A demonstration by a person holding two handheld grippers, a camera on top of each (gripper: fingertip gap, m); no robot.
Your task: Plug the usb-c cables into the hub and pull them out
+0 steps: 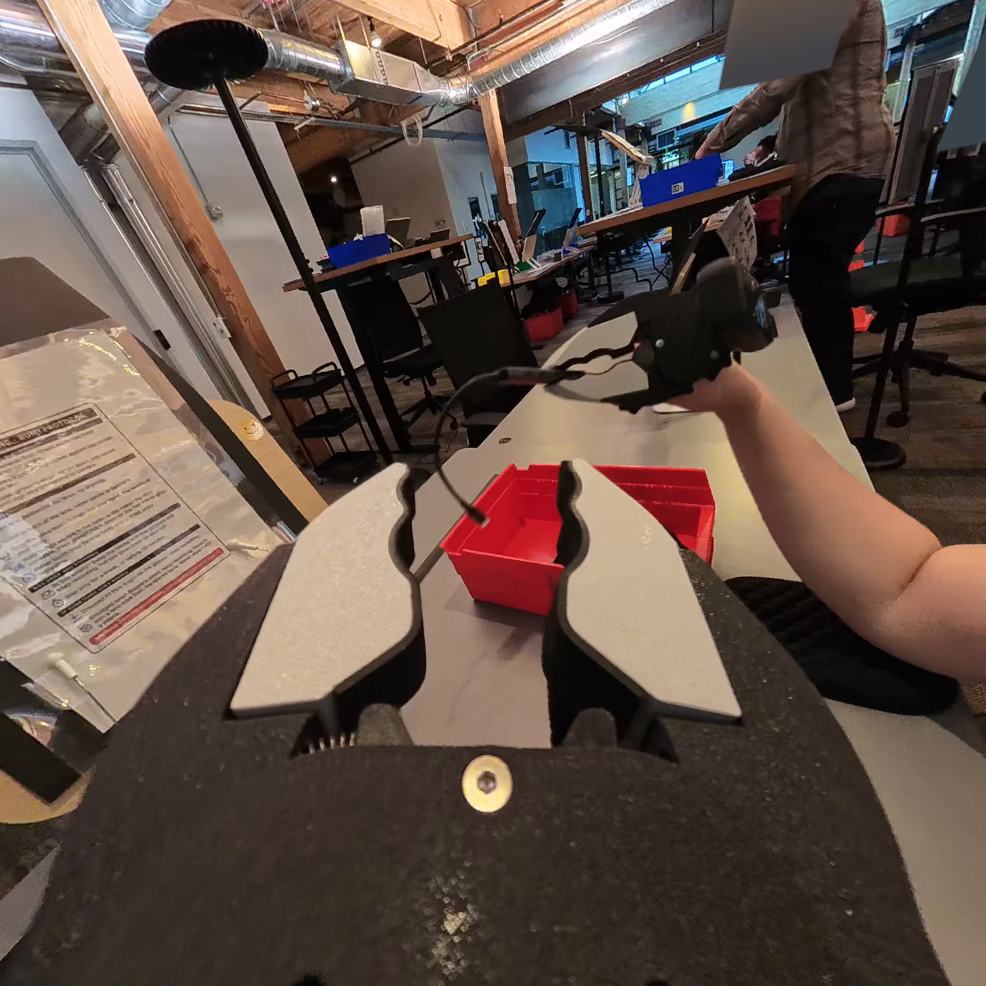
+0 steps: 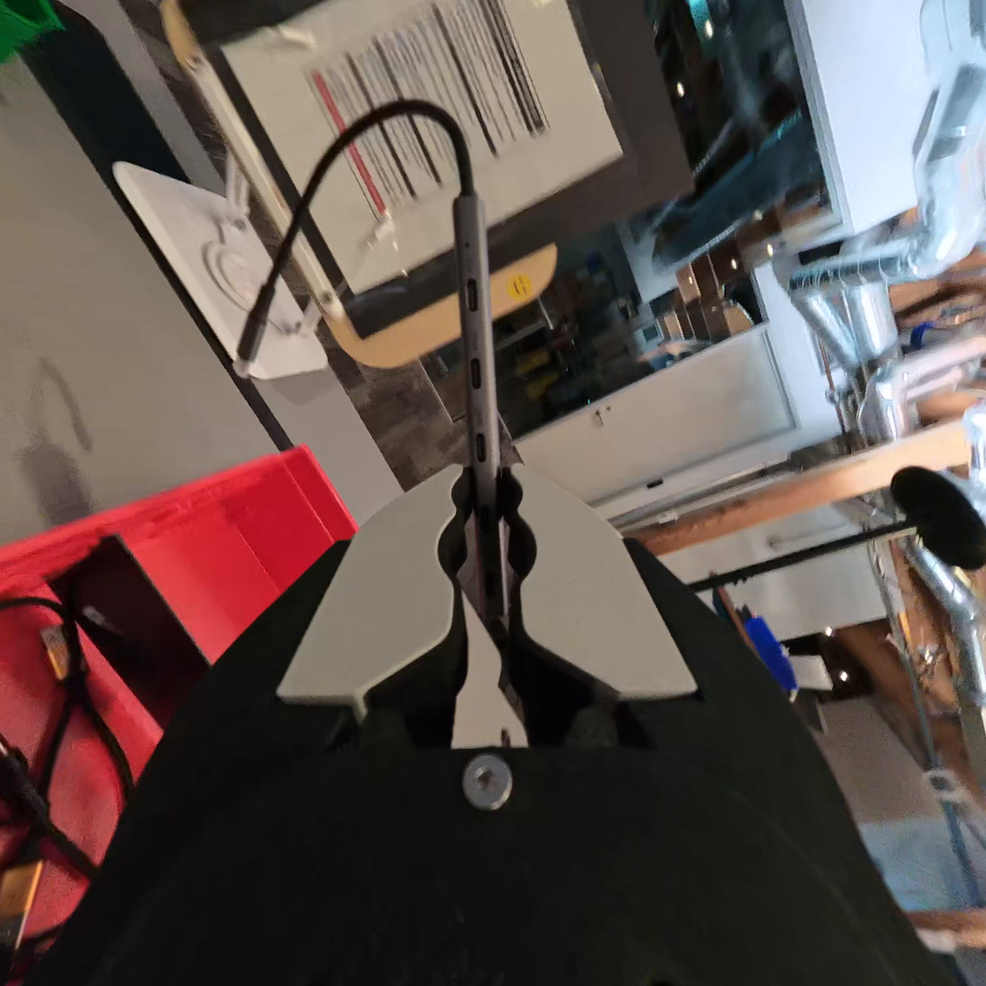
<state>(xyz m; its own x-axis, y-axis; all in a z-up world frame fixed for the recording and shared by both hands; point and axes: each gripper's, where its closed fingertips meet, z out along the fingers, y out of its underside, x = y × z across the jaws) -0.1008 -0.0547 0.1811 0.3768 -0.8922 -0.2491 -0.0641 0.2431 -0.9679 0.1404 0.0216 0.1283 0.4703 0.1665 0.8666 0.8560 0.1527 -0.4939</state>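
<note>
We see a red bin (image 1: 539,555) on the grey table (image 1: 693,437), a laminated sheet (image 1: 101,528) at left, a black floor lamp (image 1: 205,50), and a person (image 1: 832,176) standing beyond.

Matt, grainy grey plates face the left tool (image 1: 485,512), set in rough, speckled black plastic with one shiny metal screw (image 1: 486,783). Beyond it, the red moulded-plastic bin (image 1: 512,565) looks smooth and slightly glossy on the smooth, matt grey counter (image 1: 693,443). In the right tool (image 2: 486,496), the slim grey hub (image 2: 476,331) has a brushed-metal sheen; its black cord (image 2: 299,213) looks matt, rubbery.
</note>
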